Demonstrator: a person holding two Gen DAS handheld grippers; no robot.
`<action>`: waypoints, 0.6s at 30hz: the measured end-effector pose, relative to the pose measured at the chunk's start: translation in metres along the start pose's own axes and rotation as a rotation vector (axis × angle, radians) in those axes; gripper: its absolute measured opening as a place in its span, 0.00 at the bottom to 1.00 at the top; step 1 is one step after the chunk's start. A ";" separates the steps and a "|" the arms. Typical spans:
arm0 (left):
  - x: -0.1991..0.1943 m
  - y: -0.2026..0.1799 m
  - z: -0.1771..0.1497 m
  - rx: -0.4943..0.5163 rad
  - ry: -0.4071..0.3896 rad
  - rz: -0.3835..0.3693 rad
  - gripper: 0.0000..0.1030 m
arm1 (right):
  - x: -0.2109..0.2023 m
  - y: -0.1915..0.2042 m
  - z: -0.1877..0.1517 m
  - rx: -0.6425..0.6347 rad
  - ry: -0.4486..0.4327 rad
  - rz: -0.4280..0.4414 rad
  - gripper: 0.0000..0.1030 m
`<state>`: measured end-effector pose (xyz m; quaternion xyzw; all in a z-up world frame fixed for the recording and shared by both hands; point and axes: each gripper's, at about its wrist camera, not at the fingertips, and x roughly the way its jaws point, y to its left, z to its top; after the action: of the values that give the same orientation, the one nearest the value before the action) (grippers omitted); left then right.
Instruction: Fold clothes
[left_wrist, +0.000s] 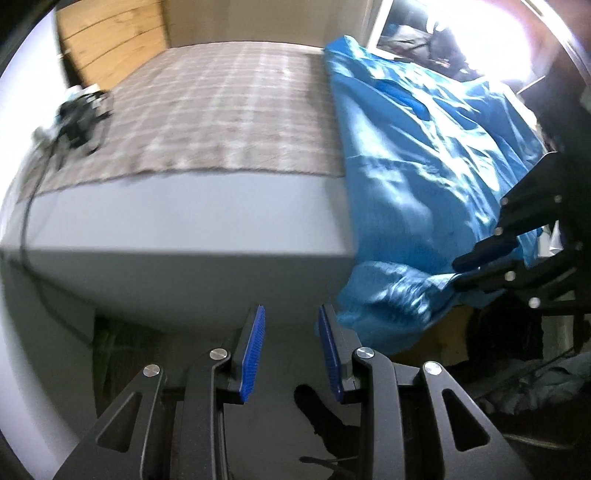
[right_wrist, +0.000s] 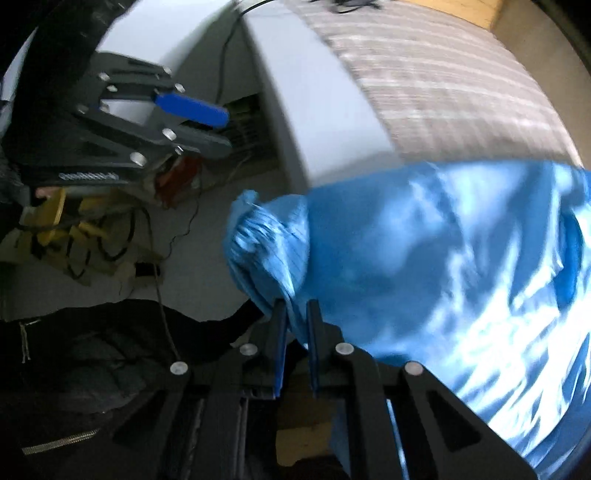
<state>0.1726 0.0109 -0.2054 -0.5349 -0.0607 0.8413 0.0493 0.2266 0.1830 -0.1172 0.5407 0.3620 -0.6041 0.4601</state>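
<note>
A shiny blue garment (left_wrist: 417, 166) lies spread along the right side of the bed and hangs over its near edge. It also fills the right wrist view (right_wrist: 424, 266). My right gripper (right_wrist: 295, 314) is shut on a bunched edge of the blue garment; it shows in the left wrist view (left_wrist: 461, 271) at the garment's lower right. My left gripper (left_wrist: 290, 321) is open and empty, just left of the hanging hem, in front of the bed's side. It shows in the right wrist view (right_wrist: 218, 129) with its jaws apart.
The bed has a checked beige cover (left_wrist: 229, 107) over a white mattress (left_wrist: 184, 236). A dark tangle of gear and cable (left_wrist: 77, 118) sits on its far left. A wooden headboard (left_wrist: 110, 37) stands behind. Dark clothing (right_wrist: 92, 350) and yellow items (right_wrist: 48, 218) lie on the floor.
</note>
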 end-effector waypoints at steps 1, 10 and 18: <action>0.005 -0.002 0.004 0.014 0.000 -0.008 0.28 | -0.003 -0.003 -0.003 0.019 -0.004 -0.004 0.10; 0.044 -0.031 0.015 0.165 0.076 -0.093 0.27 | -0.031 -0.027 -0.026 0.205 -0.068 -0.091 0.27; 0.045 -0.032 0.004 0.162 0.111 -0.139 0.28 | -0.011 -0.078 -0.023 0.494 -0.068 -0.121 0.39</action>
<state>0.1507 0.0490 -0.2391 -0.5693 -0.0266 0.8071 0.1539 0.1598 0.2308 -0.1145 0.5932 0.2194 -0.7186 0.2889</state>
